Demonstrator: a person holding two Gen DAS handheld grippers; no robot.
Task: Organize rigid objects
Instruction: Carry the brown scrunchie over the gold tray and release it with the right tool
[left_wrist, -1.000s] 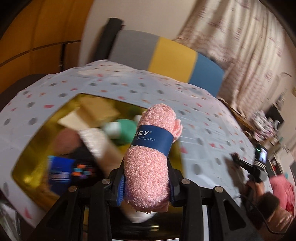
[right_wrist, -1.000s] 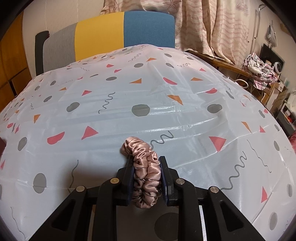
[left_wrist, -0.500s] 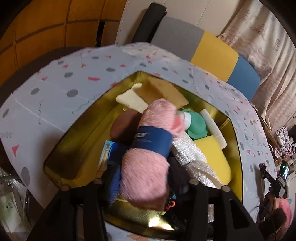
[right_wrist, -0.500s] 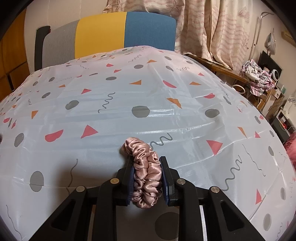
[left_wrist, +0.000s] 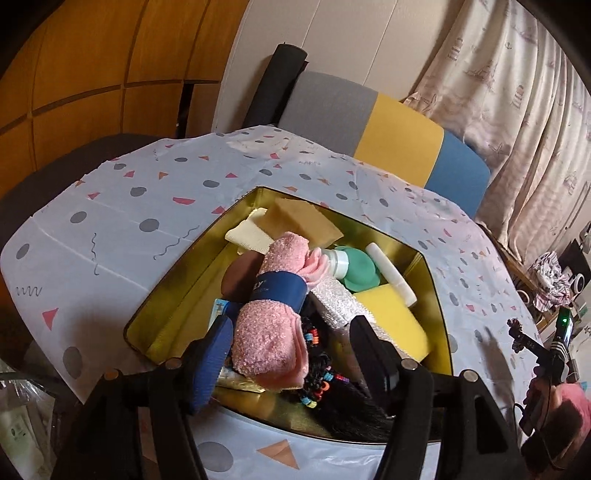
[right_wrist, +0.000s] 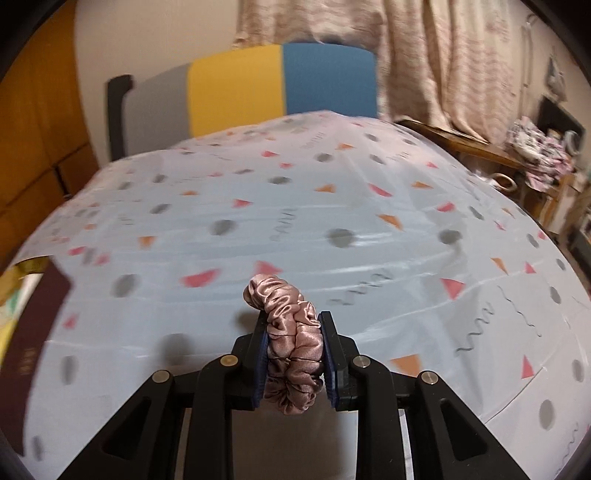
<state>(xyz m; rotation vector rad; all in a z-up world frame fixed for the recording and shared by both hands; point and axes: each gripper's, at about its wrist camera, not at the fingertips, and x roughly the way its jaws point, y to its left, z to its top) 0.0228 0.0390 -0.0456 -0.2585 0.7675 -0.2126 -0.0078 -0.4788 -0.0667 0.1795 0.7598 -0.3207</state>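
Over the gold tin (left_wrist: 173, 291) on the bench (left_wrist: 110, 236), the left claw (left_wrist: 291, 354) stands released. Its jaws have just been opening, and the rolled pink dishcloth (left_wrist: 269, 325) with its blue paper band now lies between them on top of the tin's contents, the blue left pad just beside it and the right pad clear. The roll rests across a beaded black hair tie (left_wrist: 321, 373) and a silver scrubber (left_wrist: 336, 299), with a yellow sponge (left_wrist: 391, 321) and a green-capped bottle (left_wrist: 354, 266) further right.

The risk here, as I judge it, is the dishcloth perched high on a loose pile: if the claw pulls back while the left pad brushes the fluffy pile, the roll could be dragged toward the near rim or tip out.

On the right, the right claw (right_wrist: 295, 354) is clenched on a pink satin scrunchie (right_wrist: 291, 343), held above the patterned tablecloth. The tin's corner shows at the far left of that view. Slippery satin could slide from the pads.
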